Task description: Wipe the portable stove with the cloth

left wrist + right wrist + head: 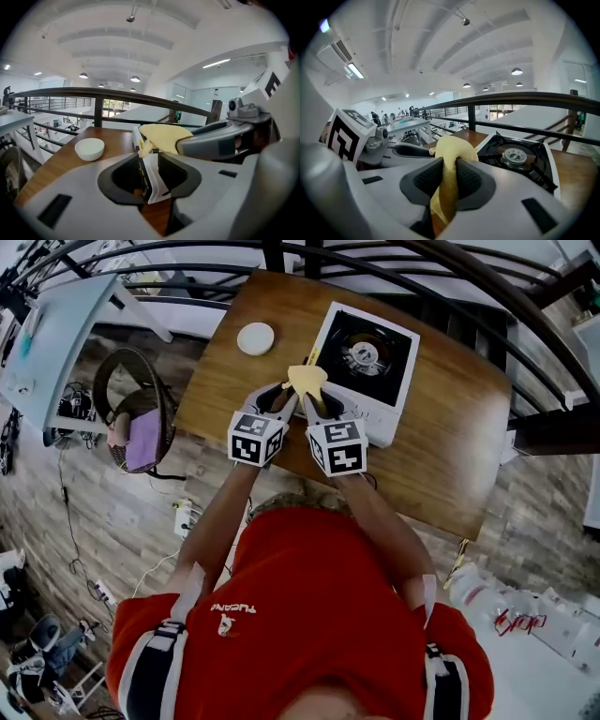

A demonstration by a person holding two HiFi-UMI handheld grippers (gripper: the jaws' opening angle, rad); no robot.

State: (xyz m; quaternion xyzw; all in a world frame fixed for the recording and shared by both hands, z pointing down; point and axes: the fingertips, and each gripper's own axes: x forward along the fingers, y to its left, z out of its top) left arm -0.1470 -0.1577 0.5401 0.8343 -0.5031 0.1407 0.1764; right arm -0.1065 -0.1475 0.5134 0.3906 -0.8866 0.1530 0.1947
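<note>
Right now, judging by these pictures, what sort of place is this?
Probably an indoor mezzanine in a large open-plan workspace: a dark metal railing runs behind the brown wooden table, with pale desks and round ceiling lamps beyond.

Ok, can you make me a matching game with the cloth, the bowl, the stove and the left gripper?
Things:
1 cloth
2 bowl
3 stove
4 left gripper

States:
A jaws apart
B white, on the table
C yellow, pinched in the right gripper
D black top with a round burner

Pairs: 1-C, 2-B, 3-D, 4-A
</note>
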